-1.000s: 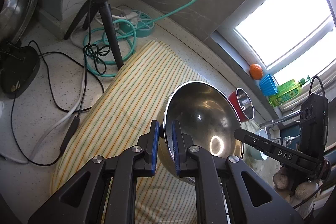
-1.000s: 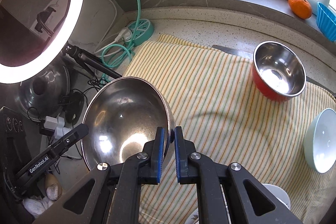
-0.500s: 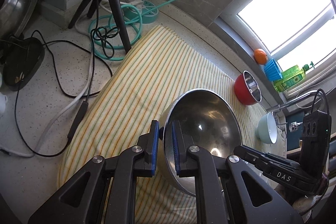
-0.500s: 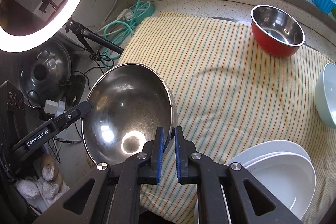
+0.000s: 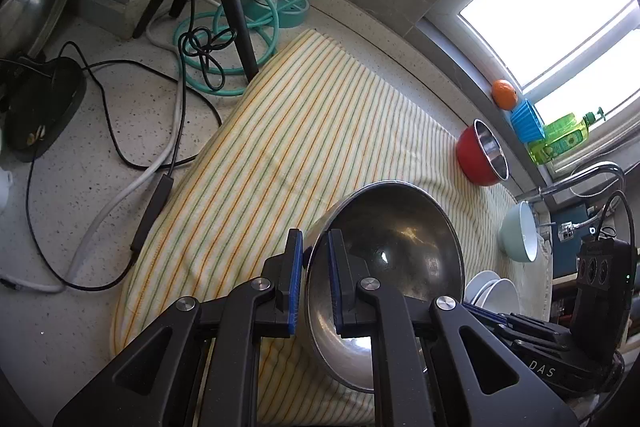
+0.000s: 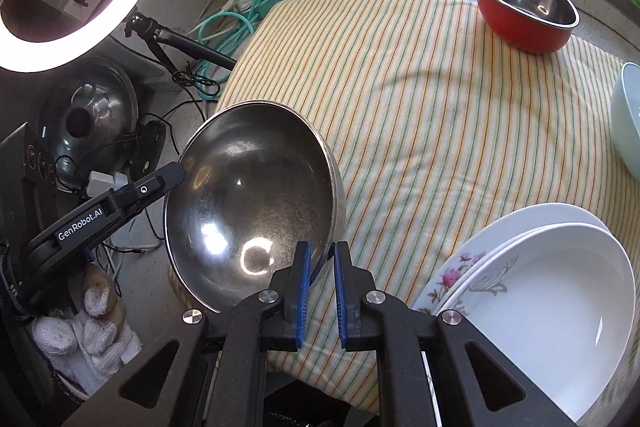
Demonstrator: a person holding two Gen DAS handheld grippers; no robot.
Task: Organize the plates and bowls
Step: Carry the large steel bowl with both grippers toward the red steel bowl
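Both tools pinch the big steel bowl (image 6: 248, 203) by its rim: the left gripper (image 5: 314, 283) on one side, the right gripper (image 6: 320, 291) on the other. The bowl hangs over the near edge of the striped cloth (image 6: 420, 87). Lower both sides together, flat. Further off wait the white plates (image 6: 540, 287), then the red bowl (image 6: 524, 13).

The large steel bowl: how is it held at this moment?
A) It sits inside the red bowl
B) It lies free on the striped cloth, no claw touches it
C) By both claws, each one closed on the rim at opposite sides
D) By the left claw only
C: the left claw pinches the rim of the large steel bowl on one side, and the right claw pinches the opposite rim, over the striped cloth.
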